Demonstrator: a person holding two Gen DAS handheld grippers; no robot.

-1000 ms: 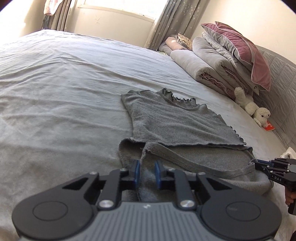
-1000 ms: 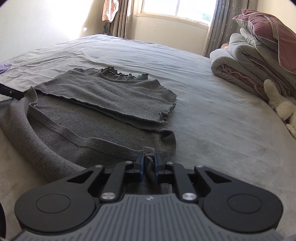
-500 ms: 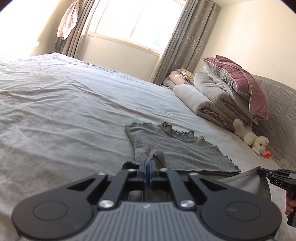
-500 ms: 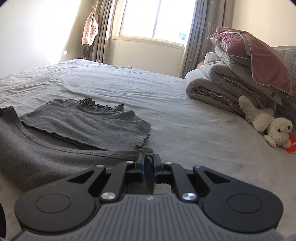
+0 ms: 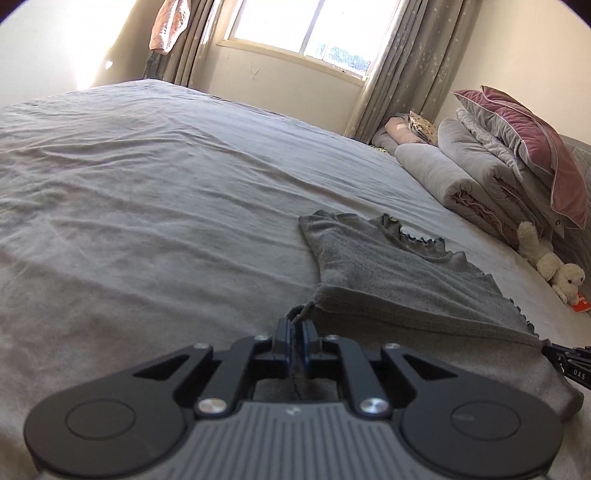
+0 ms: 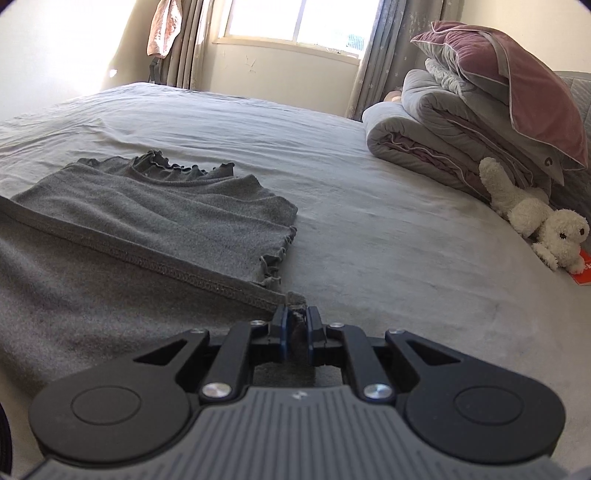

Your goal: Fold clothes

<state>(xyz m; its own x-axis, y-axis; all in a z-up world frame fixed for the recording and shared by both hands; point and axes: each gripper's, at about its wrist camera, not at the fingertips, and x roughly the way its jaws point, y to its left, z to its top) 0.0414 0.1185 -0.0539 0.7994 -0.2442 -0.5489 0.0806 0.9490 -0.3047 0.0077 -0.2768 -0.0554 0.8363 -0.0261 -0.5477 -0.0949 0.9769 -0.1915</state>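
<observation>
A grey knitted top with frilled lettuce-edge trim lies on the wide bed covered in a soft, faintly creased grey sheet, right of centre in the left wrist view and in the left half of the right wrist view; its far part is flat, while the near stitched hem runs taut as a straight ridge between the 2 tools. The left gripper, black with blue-lined pads, sits at lower centre of its view, its jaws having just parted slightly yet still pinching a bunched corner of the hem, a strip of cloth running down between the pads. The right gripper, at lower centre of its own view, is clamped on the opposite hem corner, a small tuft of fabric poking out above the fingertips; its black tip also shows at the right edge of the left wrist view, touching the hem end. At the right of both views a rolled grey quilt with a pinkish lining is stacked under a plush mauve velvet pillow piped in white, and a fluffy cream toy dog lies against them, beside a small red card. Grey star-patterned curtains frame a bright window at the top
</observation>
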